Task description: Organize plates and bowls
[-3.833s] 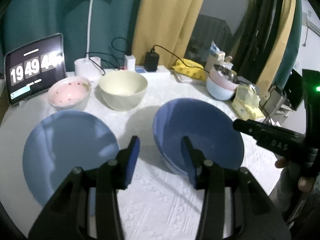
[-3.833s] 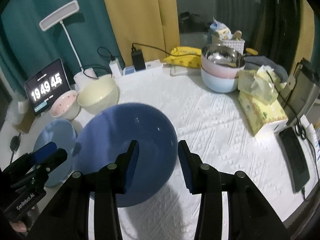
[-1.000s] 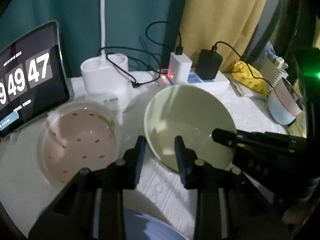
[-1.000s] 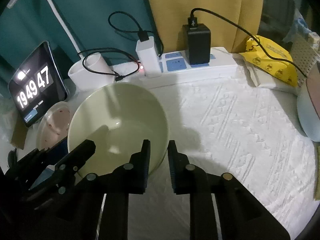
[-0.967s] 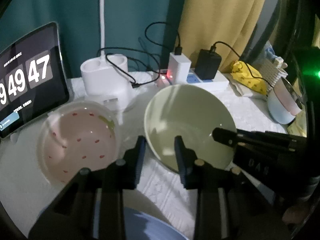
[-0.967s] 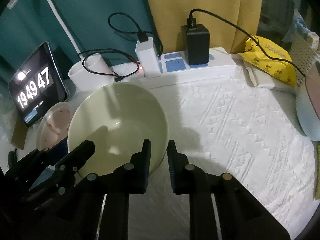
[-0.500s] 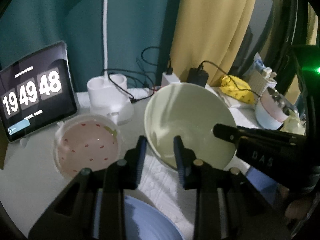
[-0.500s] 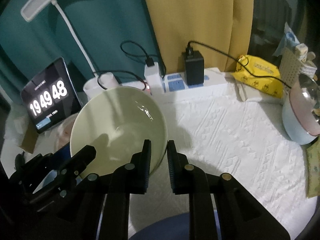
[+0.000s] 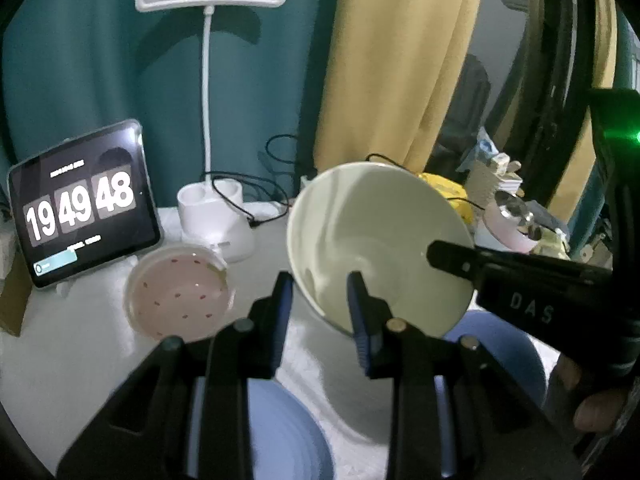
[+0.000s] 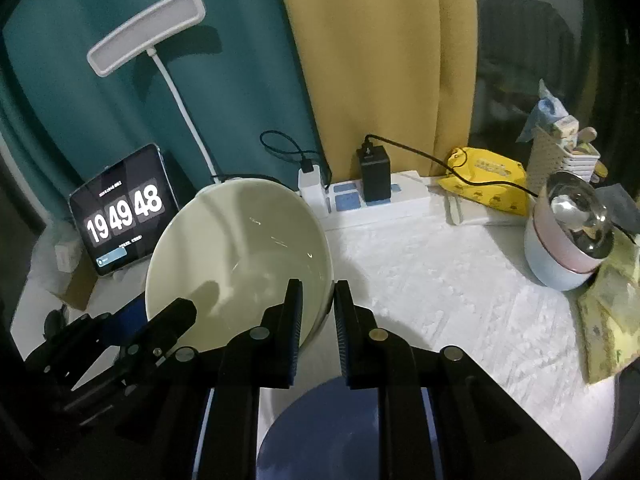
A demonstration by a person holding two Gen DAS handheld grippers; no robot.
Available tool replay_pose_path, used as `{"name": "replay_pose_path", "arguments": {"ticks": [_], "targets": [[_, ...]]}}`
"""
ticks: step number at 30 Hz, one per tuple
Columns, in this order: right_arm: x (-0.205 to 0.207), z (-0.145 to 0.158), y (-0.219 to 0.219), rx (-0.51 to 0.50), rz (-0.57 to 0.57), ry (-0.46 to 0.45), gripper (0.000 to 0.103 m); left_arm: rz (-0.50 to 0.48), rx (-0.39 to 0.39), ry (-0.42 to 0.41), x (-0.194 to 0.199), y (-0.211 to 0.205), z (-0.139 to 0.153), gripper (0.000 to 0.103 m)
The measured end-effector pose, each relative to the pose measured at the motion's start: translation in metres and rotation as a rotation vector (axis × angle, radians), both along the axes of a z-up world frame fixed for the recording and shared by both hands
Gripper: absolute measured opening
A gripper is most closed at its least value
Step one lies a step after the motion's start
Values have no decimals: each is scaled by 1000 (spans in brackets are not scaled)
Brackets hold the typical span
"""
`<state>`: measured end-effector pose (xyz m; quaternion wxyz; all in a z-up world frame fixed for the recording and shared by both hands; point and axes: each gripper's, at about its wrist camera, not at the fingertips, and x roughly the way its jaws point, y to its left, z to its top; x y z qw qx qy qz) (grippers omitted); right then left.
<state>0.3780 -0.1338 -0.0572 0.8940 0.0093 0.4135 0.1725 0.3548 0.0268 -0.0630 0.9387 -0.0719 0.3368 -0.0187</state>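
Observation:
A pale cream bowl (image 9: pixel 372 236) hangs in the air above the table, tilted, held from both sides. My left gripper (image 9: pixel 320 304) is shut on its left rim. My right gripper (image 10: pixel 318 312) is shut on its right rim; the bowl also shows in the right wrist view (image 10: pixel 240 248). A pink bowl with red spots (image 9: pixel 180 292) sits on the table to the left. A blue bowl (image 9: pixel 500 356) lies below the cream bowl, and a blue plate (image 9: pixel 288 432) lies at the front left. The blue bowl also shows in the right wrist view (image 10: pixel 328 432).
A tablet clock (image 9: pixel 80 204) leans at the back left beside a white desk lamp (image 9: pixel 216 216). A power strip with chargers (image 10: pixel 372 196) and a yellow packet (image 10: pixel 488 184) lie at the back. Stacked bowls (image 10: pixel 568 236) and a tissue pack (image 10: pixel 612 304) stand at the right.
Both grippers closed on the cream bowl's rim and have lifted it off the table and toward the front; the blue bowl now shows beneath it.

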Motion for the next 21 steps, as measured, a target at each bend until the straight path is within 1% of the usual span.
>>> {"name": "replay_pose_path", "arguments": {"ticks": [13, 21], "targets": [[-33, 17, -22, 11, -22, -30, 17, -25, -1, -20, -29, -21, 14, 29], [-52, 21, -40, 19, -41, -40, 17, -47, -1, -23, -44, -38, 18, 29]]}}
